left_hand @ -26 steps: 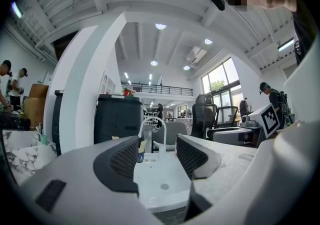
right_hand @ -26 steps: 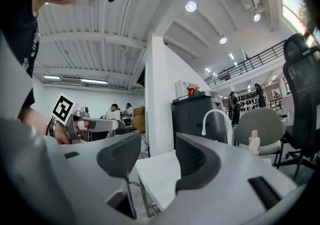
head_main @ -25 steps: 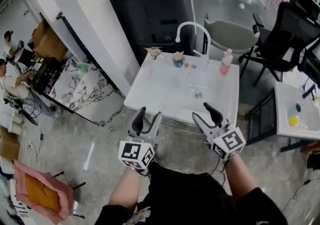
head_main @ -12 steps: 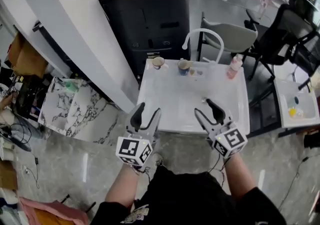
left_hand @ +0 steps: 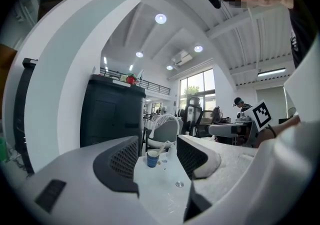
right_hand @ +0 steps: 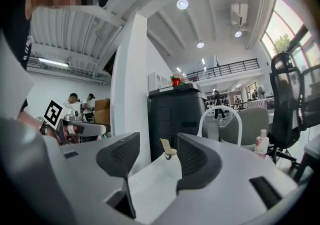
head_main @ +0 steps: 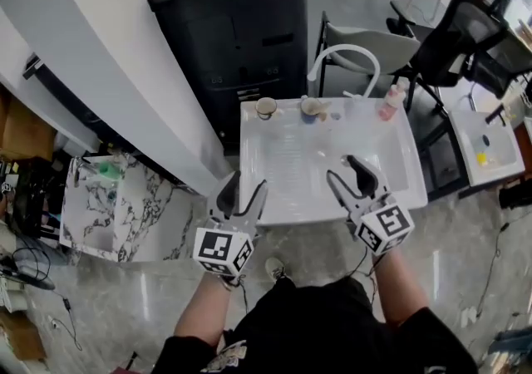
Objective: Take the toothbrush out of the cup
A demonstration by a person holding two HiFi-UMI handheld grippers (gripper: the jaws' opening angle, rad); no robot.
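Approach step: my left hand-held gripper (head_main: 243, 191) and right hand-held gripper (head_main: 344, 174) gape empty at the counter's (head_main: 291, 166) six o'clock edge; the toothbrush (left_hand: 159, 150) stands in the blue cup (head_main: 312, 108) at twelve, awaiting my reach and pinch.

Both grippers are carried forward. The left gripper (head_main: 243, 189) now reaches over the near-left edge of the white worktop (head_main: 283, 166) and the right gripper (head_main: 345, 173) over its near-right part. The worktop, earlier skewed and farther off, lies square ahead, with the blue cup (head_main: 313, 108) closer.
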